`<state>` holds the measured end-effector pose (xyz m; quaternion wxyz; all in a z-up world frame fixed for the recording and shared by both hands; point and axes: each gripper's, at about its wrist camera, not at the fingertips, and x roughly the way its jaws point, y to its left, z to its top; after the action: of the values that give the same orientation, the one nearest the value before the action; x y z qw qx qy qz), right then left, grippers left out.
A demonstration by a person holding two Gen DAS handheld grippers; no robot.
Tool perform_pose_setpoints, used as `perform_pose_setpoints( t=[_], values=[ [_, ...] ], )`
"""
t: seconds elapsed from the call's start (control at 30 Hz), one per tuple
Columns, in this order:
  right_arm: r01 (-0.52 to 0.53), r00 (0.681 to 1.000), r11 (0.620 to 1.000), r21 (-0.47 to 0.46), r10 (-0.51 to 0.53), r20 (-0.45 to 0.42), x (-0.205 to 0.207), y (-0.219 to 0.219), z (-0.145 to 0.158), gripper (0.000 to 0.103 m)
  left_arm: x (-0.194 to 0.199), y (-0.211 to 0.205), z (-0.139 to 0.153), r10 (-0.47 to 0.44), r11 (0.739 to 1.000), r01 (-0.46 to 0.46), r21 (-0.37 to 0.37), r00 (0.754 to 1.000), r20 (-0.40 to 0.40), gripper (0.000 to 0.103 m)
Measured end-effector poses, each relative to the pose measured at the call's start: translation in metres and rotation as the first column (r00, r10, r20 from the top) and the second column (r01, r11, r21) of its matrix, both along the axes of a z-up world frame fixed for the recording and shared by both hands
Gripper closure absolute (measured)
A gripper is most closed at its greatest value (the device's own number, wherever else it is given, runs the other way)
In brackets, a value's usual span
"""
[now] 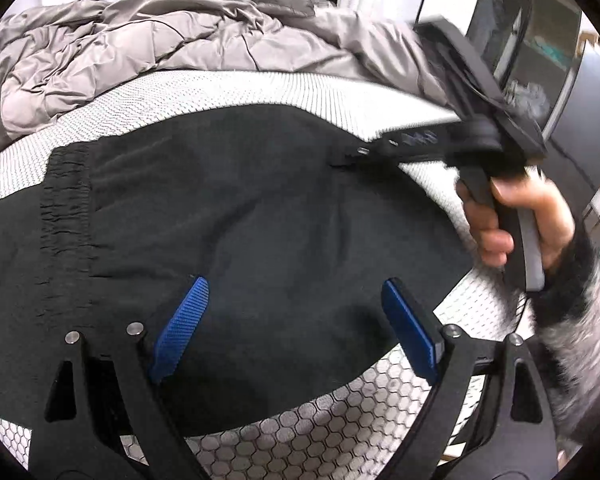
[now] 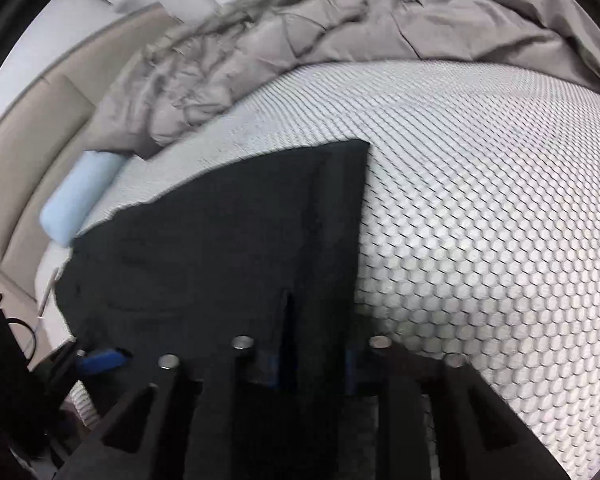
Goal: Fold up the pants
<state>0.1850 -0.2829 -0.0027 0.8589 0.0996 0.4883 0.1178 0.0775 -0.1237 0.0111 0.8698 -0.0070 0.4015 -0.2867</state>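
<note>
Black pants (image 1: 240, 220) lie flat on a mattress with a white honeycomb cover (image 1: 340, 440); the elastic waistband (image 1: 66, 220) is at the left. My left gripper (image 1: 296, 320) is open just above the pants, blue pads (image 1: 182, 328) spread apart, holding nothing. My right gripper (image 1: 364, 152) shows at the pants' far right edge, its tips pinching the black fabric. In the right wrist view the pants (image 2: 220, 260) run away from the right gripper (image 2: 312, 368), whose blue pads are nearly hidden by the fabric clamped between them.
A crumpled grey duvet (image 1: 120, 60) is heaped along the far side of the mattress (image 2: 480, 220). A light blue roll (image 2: 80, 196) lies at the mattress edge beside a beige headboard (image 2: 32, 120). A dark cabinet (image 1: 540, 40) stands to the right.
</note>
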Motion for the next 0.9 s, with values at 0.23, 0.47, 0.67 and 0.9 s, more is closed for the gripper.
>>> perform_pose_setpoints(
  t=[0.23,0.47,0.67,0.9],
  values=[
    [-0.087,0.96,0.984,-0.155,0.124,0.249,-0.073,0.035,0.049,0.078,0.032,0.013,-0.008,0.085,0.995,-0.085,0.047,0.996,-0.001,0.022],
    [-0.268,0.954,0.924,-0.274,0.294,0.059,-0.079,0.071,-0.003,0.079,0.025,0.053,-0.014,0.082,0.99,-0.08,0.115,0.997,-0.006,0.051],
    [-0.183,0.973,0.902,-0.39,0.224,0.062,-0.09,0.053,0.01,0.079,0.018,0.067,-0.003,0.067,0.995,-0.067,0.074,0.998,0.004,0.053],
    [-0.234,0.961,0.935,-0.268,0.264,0.084,-0.041,0.105,0.012,0.077,0.085,0.025,-0.012,0.019,0.989,-0.011,0.151,0.998,-0.057,0.056]
  ],
)
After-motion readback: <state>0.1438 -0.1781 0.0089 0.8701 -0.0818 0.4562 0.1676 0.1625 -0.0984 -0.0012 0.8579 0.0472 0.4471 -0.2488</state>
